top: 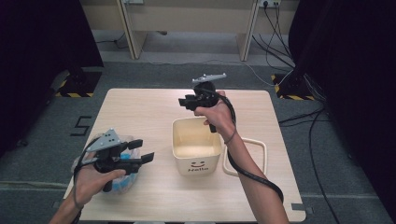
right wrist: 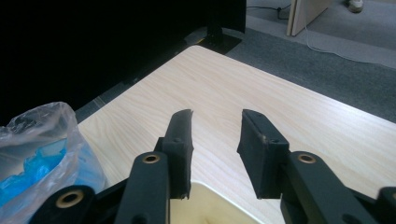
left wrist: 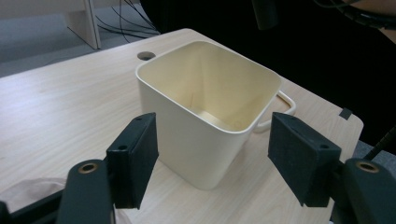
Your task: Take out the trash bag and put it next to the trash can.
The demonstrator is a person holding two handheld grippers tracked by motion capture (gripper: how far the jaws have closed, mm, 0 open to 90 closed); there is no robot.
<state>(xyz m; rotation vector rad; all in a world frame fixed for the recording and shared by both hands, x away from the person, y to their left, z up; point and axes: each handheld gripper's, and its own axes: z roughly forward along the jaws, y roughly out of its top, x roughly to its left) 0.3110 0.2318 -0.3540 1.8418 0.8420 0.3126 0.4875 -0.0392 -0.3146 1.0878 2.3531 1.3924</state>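
Over the desk [top: 140,116], the left gripper [top: 140,156] faces the cream bin [top: 196,144] with jaws wide and empty, while the right gripper [top: 186,101] hovers beyond the bin, jaws narrowly apart.

We see a cream square bin [top: 196,151] — upright, open-topped, a smiley and lettering on its near face — at the table's middle. A clear plastic bag [top: 122,179] with blue contents lies near the left edge.
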